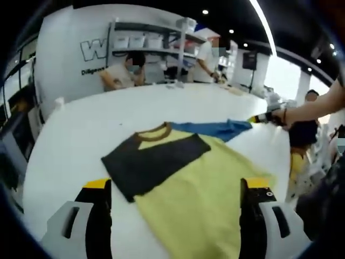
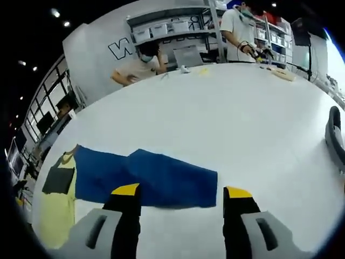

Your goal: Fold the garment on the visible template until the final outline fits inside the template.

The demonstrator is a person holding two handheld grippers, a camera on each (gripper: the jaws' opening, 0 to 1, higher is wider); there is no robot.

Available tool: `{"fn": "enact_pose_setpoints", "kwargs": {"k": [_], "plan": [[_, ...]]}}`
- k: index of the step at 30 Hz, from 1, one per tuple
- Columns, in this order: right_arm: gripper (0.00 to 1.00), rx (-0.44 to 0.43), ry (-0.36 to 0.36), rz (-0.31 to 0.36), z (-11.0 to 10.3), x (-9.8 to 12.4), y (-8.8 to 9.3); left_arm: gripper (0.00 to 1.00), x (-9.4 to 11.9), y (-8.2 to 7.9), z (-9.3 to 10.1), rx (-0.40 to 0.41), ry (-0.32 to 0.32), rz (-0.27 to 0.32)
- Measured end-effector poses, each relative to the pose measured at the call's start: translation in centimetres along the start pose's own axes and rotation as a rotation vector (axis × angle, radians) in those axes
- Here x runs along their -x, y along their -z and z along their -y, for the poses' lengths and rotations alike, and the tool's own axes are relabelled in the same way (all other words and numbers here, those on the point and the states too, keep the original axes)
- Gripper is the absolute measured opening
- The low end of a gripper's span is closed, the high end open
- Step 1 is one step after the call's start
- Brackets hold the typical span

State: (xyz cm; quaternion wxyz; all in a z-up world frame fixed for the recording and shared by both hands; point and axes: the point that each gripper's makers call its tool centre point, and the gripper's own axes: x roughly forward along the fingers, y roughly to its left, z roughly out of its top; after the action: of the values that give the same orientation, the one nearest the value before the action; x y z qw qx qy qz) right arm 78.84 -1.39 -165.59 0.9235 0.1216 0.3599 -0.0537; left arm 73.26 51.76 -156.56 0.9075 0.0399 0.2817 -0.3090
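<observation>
Lying flat on the white worktop (image 1: 75,135) is a T-shirt (image 1: 194,183) w/ a yellow body, a dark grey sleeve, a blue sleeve (image 2: 145,178) and a brown collar. In the left gripper view the left tool (image 1: 176,189) sits low over the shirt's lower part, jaws spread wide either side of the yellow cloth, nothing gripped. The grey sleeve lies folded across the chest, just beyond the left jaw. The blue sleeve stretches out sideways toward the far edge, where the right tool (image 1: 262,117) meets its tip, a hand (image 1: 280,116) behind it. In the right gripper view the right tool (image 2: 182,194) has jaws wide apart, both tips over the near hem of the blue sleeve; can't tell if it grips any cloth. Two people stand at shelving (image 2: 178,32) behind the worktop.
</observation>
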Motion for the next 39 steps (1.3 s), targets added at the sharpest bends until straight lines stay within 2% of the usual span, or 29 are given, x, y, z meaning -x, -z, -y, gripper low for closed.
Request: {"fn": "enact_pose_setpoints", "kwargs": {"k": [3,7,14,15,18,20,22,24,28,35,39], "plan": [[0.53,-0.008,0.020,-0.020,0.7,-1.0,0.4,0.95,0.1,0.0,-0.2,-0.002,-0.005,-0.002],[0.51,-0.100,0.030,0.004,1.3,-1.2,0.3,0.95,0.5,0.0,-0.6,0.004,-0.019,0.002],[0.45,-0.077,0.068,-0.008,2.4,-1.7,0.2,0.94,1.3,0.2,-1.4,0.016,-0.047,0.005],[0.43,-0.041,0.086,-0.016,2.9,-1.9,0.4,0.94,1.4,0.2,-1.5,0.018,-0.051,0.004],[0.40,-0.035,0.070,-0.001,2.3,-2.0,0.4,0.94,1.5,0.3,-1.7,0.018,-0.060,0.001],[0.34,0.030,0.093,-0.020,3.0,-2.4,0.6,0.94,1.6,0.3,-1.7,0.019,-0.063,0.001],[0.28,0.077,0.091,-0.024,2.7,-2.6,0.7,0.94,1.7,0.3,-1.7,0.019,-0.067,0.003],[0.24,0.067,0.107,-0.021,3.4,-2.7,0.4,0.94,1.8,0.3,-1.8,0.023,-0.070,0.004],[0.12,0.069,0.120,-0.019,3.6,-2.5,0.5,0.94,2.0,0.5,-2.0,0.023,-0.076,0.001],[0.00,0.067,0.120,-0.022,3.6,-2.2,0.6,0.94,2.1,0.4,-2.0,0.024,-0.082,0.001],[0.00,0.030,0.104,-0.009,2.9,-2.1,0.5,0.94,2.3,0.6,-2.2,0.022,-0.085,-0.005]]}}
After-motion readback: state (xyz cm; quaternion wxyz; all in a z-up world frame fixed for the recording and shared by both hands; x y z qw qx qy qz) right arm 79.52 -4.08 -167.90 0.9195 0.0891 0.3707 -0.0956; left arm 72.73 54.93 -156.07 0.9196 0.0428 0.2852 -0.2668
